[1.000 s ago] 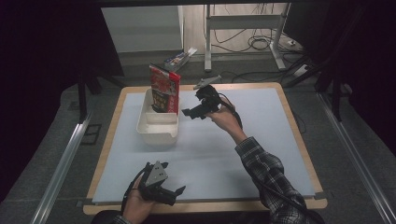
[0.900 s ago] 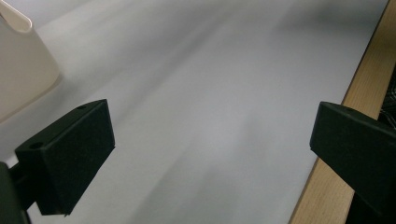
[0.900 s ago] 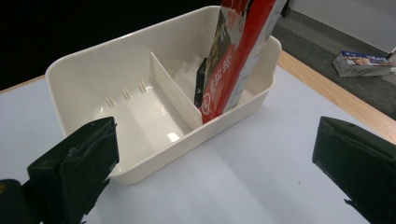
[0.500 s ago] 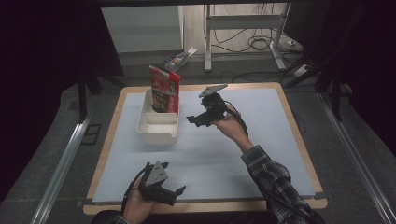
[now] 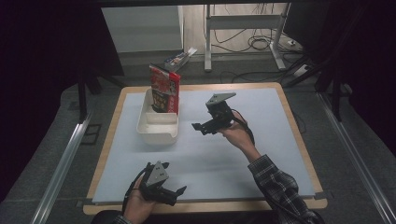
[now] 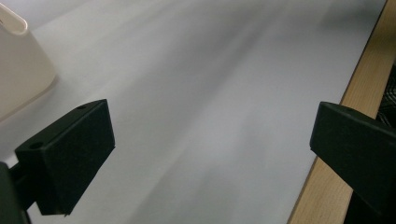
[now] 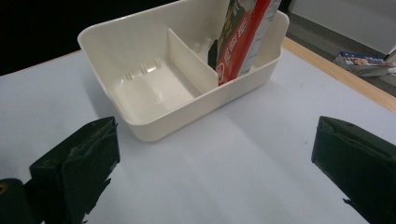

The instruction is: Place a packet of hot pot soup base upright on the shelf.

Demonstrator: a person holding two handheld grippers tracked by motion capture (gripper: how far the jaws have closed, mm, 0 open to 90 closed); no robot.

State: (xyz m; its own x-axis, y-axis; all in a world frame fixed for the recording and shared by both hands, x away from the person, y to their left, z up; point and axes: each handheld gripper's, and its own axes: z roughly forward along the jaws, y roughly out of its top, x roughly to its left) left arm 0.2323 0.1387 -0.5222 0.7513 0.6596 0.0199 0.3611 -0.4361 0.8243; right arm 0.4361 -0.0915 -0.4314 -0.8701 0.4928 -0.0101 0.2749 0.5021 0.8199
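A cream two-compartment bin point(image 5: 157, 125) sits on the left half of the pale mat. A red printed box point(image 5: 165, 88) stands upright in its far compartment; the near compartment is empty. My right gripper point(image 5: 202, 127) hovers over the mat to the right of the bin, open and holding nothing. From the right gripper view, the bin point(image 7: 154, 116) and the red box point(image 7: 243, 39) lie ahead of the wide-open right gripper point(image 7: 215, 172). My left gripper point(image 5: 177, 196) rests near the table's front edge, open and empty. The left gripper point(image 6: 210, 158) looks along bare mat past the bin's corner point(image 6: 18, 74).
A wooden border point(image 5: 285, 100) frames the mat point(image 5: 261, 135). Another small box point(image 5: 180, 58) lies on the floor beyond the table's far edge, also seen as the floor box point(image 7: 362, 63). Metal rails run along both sides of the table.
My right gripper has drawn back from the red box, toward the person and slightly right. The box stays standing in the bin. The left gripper has not moved.
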